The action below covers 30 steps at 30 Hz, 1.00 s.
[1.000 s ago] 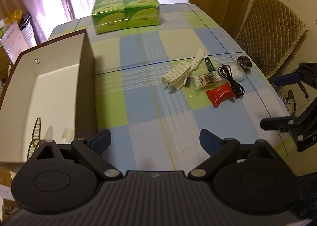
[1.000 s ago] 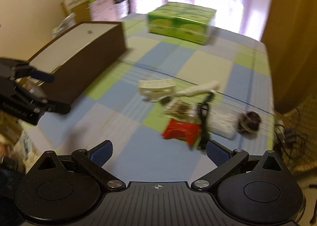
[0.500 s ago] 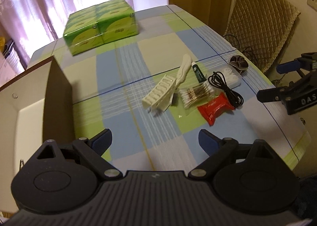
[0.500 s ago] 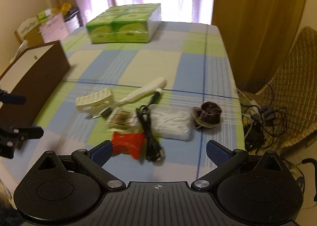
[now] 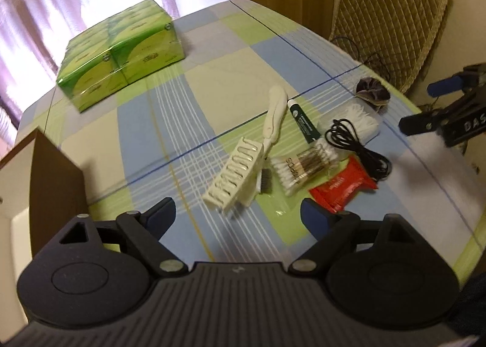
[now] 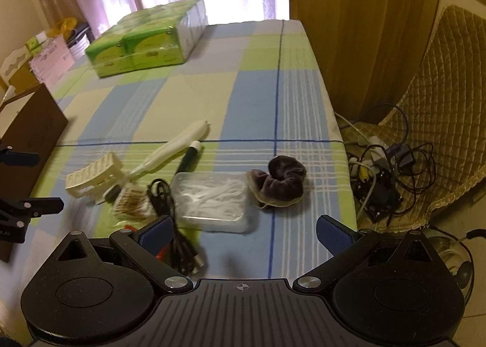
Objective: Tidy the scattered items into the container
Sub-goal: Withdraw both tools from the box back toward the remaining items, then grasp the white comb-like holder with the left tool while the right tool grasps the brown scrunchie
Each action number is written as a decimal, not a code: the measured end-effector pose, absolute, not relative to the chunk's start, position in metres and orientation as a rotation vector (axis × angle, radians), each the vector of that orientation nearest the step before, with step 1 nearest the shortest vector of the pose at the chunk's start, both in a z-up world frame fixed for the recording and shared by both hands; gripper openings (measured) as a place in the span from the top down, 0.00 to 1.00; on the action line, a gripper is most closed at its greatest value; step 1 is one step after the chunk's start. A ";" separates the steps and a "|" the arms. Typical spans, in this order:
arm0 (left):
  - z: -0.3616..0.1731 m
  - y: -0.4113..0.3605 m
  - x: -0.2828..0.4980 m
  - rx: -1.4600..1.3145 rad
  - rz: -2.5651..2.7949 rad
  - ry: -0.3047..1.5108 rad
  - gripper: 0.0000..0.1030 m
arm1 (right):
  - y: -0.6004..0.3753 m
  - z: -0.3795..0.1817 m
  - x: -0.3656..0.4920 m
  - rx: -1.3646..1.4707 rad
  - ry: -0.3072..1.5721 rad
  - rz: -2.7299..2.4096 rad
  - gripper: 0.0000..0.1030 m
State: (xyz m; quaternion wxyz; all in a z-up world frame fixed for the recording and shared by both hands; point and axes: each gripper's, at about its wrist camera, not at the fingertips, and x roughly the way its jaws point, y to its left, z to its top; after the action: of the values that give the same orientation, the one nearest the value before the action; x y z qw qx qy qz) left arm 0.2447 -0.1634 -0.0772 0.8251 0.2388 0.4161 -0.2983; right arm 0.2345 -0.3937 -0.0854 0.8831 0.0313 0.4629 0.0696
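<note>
Item: left gripper (image 5: 238, 210), jaws wide but just narrowed, nothing between; now over the cream ribbed plastic clip (image 5: 232, 176), no longer over the brown white-lined box (image 5: 45, 183) at table's left edge. Pickup looks imminent.
Item: right gripper (image 6: 243, 230), wide, empty, now nearer the pile.
Right view only: clear lidded case of white picks (image 6: 212, 201); floor cables. Left view only: red packet (image 5: 341, 186).

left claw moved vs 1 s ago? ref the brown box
Yes. In the left wrist view the brown box has slid toward the left edge, so the left claw has swung away from it toward the scattered items; its jaws have been closing slightly, nothing between them.
</note>
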 end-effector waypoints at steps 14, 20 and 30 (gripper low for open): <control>-0.115 -0.195 0.298 0.633 -0.742 0.942 0.38 | -0.412 -0.102 0.273 0.085 0.997 0.123 0.00; -0.127 -0.198 0.319 0.615 -0.783 1.001 0.64 | -0.412 -0.104 0.280 0.084 0.976 0.163 0.00; -0.128 -0.174 0.316 0.553 -0.625 1.050 0.77 | -0.411 -0.113 0.293 0.054 0.966 0.172 0.00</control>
State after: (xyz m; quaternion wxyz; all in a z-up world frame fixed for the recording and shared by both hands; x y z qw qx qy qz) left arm 0.3161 -0.1739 -0.1282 0.7833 0.2562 0.4867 -0.2897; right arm 0.2932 -0.4115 -0.1130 0.8816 0.0262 0.4640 0.0827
